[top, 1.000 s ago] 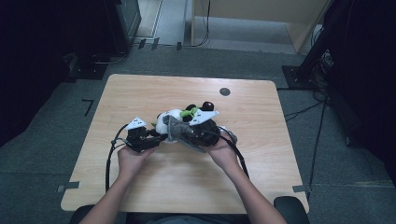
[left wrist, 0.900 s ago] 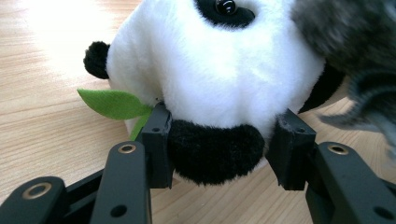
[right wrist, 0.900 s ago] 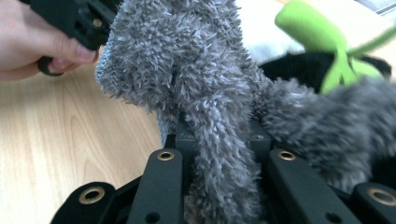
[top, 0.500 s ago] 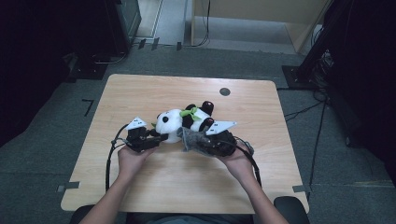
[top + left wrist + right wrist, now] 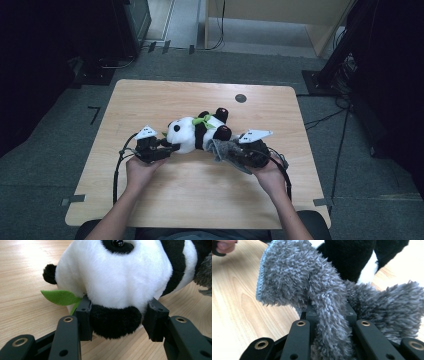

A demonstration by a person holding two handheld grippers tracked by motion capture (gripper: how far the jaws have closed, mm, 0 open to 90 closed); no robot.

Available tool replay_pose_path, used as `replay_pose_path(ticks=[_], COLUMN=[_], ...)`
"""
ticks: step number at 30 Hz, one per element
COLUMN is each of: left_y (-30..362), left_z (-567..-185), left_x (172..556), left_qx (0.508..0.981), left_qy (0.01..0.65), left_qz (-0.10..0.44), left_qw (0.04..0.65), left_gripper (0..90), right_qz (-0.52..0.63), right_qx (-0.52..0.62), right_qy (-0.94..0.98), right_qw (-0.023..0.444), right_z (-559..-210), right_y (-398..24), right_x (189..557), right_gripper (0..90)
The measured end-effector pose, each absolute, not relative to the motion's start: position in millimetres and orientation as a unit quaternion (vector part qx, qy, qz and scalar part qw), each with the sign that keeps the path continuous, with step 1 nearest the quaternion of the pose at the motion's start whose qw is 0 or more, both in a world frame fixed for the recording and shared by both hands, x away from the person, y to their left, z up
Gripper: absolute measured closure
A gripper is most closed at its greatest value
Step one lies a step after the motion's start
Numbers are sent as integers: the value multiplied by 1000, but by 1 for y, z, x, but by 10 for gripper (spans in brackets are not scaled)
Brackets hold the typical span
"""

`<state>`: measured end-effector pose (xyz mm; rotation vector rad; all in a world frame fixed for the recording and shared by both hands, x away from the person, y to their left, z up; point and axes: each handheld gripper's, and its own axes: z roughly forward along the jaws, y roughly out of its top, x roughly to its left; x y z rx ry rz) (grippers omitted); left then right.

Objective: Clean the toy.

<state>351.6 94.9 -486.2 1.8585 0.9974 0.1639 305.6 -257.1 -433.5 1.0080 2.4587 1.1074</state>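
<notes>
At mid-frame my left hand-held gripper (image 5: 117, 317) pinches the black-and-white plush panda's (image 5: 197, 132) ear while my right hand-held gripper (image 5: 328, 315), nearer its legs, clamps the fuzzy grey cloth (image 5: 312, 282), panda lying left-right between them.

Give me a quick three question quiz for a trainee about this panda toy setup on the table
1. True or false: the plush panda stands upright on the table.
2. Which part of the panda is between the jaws of the left gripper? A) a foot B) its black ear C) the green leaf
3. Fill in: the right gripper is shut on a piece of fuzzy ____ cloth.

Key:
1. False; it lies on its side.
2. B; the pads sit on either side of the ear.
3. Grey.
</notes>
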Motion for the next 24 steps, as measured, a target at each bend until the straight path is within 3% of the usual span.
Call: replay_pose_path(ticks=[12,24], left_y=[94,92], left_z=[-486,-483], left_x=[350,347], left_qx=[766,769], left_qy=[409,399], left_qz=[73,82], left_qw=[491,493], left_gripper=[494,495], right_qz=[449,436], right_qx=[286,271], right_qy=[838,848], right_qw=[121,136], right_z=[-392,-381], right_y=[-211,-133], right_x=[306,353], right_gripper=[756,754])
